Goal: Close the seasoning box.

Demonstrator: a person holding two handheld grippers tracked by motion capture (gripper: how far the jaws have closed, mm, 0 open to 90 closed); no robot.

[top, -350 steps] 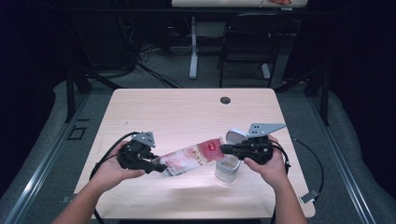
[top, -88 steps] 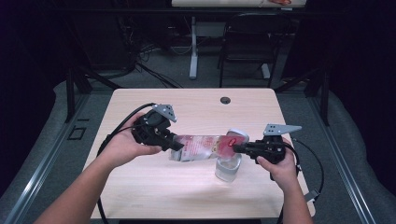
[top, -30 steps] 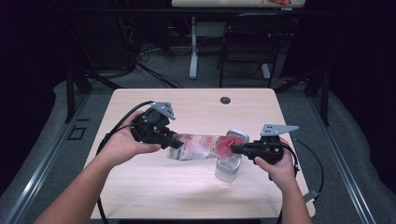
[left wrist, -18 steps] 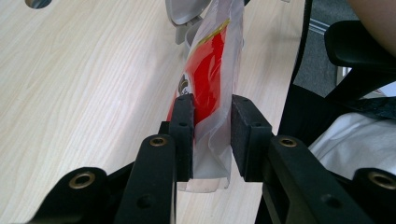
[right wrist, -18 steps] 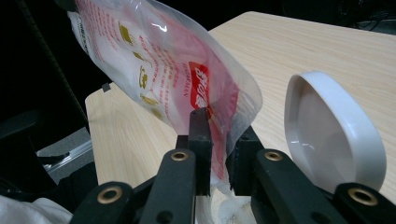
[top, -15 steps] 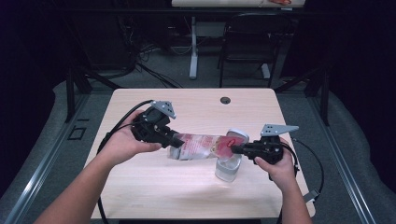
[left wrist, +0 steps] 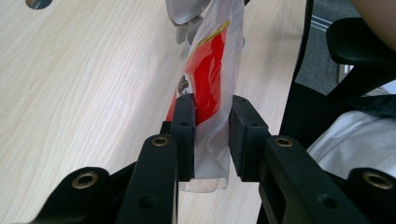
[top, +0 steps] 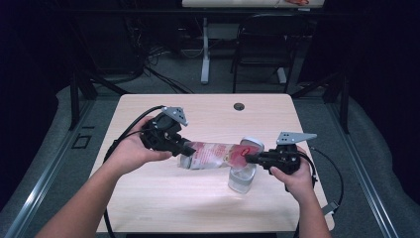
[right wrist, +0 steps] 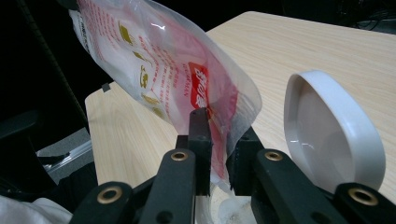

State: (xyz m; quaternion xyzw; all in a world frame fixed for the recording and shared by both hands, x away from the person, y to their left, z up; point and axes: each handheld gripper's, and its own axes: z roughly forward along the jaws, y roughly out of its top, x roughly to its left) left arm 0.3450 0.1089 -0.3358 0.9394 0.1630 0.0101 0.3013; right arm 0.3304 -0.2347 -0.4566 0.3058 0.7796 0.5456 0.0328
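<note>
Left tongs [left wrist: 211, 135] tighter on pouch [top: 213, 154]

**Pouch stretched above open container**

A clear plastic pouch [top: 213, 154] with red-and-white printing hangs lengthwise above the bench, pinched at both ends. Its red-printed end dips towards a clear container [top: 242, 177] standing upright on the bench, whose white hinged lid [right wrist: 327, 130] is flipped open. A little pale content lies in the container.

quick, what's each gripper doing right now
left gripper: jaws just closing, shut on the bag
right gripper: shut on the bag's other end
</note>
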